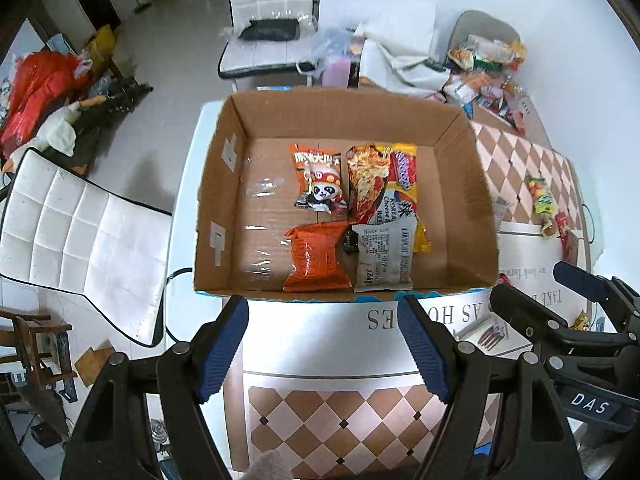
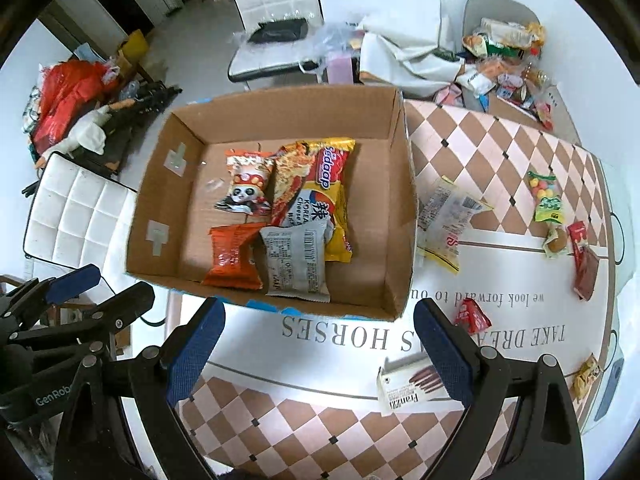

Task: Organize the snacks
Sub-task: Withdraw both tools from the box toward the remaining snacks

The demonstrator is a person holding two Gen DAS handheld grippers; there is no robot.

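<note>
A cardboard box stands on the table and holds several snack packets: a panda packet, a yellow Sedaap noodle pack, an orange packet and a grey packet. My left gripper is open and empty, just in front of the box. My right gripper is open and empty, also in front of the box. Loose on the table: a clear wrapped packet, a candy bag, a red sachet, a white Franzzi box.
A dark red bar and a small yellow snack lie near the table's right edge. A heap of snacks and bags lies at the far right. White chairs stand left and behind the table.
</note>
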